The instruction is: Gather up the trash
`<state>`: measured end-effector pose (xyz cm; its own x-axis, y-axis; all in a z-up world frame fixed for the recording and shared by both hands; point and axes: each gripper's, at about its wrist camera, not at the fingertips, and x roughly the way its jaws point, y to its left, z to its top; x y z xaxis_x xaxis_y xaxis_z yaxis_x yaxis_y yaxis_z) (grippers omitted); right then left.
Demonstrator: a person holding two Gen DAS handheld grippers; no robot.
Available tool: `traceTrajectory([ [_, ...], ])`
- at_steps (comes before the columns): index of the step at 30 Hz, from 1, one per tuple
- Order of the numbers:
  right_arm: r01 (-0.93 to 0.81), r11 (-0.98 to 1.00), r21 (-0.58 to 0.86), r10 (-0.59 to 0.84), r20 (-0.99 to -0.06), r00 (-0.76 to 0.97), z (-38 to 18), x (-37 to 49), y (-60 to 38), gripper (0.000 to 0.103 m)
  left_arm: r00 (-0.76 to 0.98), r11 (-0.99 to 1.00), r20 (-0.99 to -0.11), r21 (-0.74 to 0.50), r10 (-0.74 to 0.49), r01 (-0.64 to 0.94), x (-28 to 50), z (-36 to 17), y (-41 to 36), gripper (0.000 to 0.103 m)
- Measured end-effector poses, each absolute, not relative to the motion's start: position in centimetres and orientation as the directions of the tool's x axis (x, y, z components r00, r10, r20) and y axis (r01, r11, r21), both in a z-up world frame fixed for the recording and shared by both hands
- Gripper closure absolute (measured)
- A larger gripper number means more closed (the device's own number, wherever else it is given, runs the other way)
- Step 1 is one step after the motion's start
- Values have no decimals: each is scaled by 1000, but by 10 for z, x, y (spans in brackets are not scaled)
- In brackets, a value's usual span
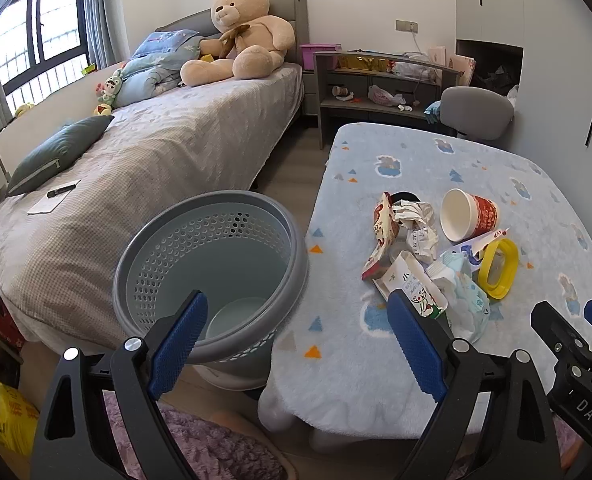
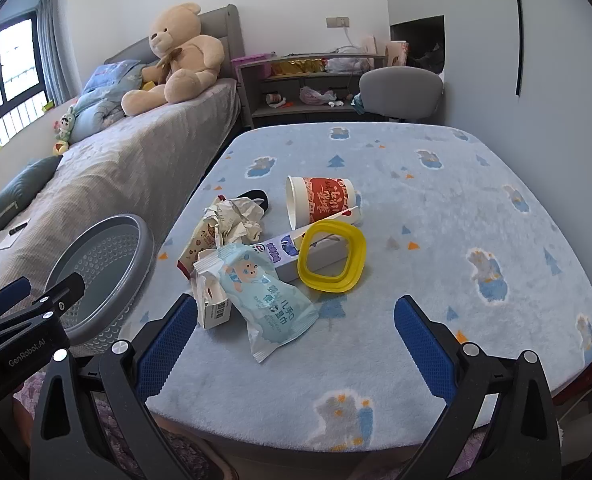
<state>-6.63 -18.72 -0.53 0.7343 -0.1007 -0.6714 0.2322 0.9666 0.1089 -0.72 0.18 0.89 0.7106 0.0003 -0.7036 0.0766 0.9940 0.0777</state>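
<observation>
Right hand-held gripper point(image 2: 296, 340) hangs wide open, empty; just ahead, the slippery pale-blue plastic wipes pouch point(image 2: 268, 300) could slide from closing pads.

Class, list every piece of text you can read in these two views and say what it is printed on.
"GenRobot.AI": on the left gripper body.
"DAS": on the right gripper body, cut off by the frame edge.
Red paper cup: large white characters, unreadable here.
Blue wet-wipe packet, white-and-purple box, small carton with barcode: print too small or blurred.
</observation>
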Motion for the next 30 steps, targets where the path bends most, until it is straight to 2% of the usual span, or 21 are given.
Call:
traceTrajectory([
  [30,230,966,114,-100,-660,744,-3,-70,-186,6,726,994,-688,78,-2,77,-16,20,0,16],
])
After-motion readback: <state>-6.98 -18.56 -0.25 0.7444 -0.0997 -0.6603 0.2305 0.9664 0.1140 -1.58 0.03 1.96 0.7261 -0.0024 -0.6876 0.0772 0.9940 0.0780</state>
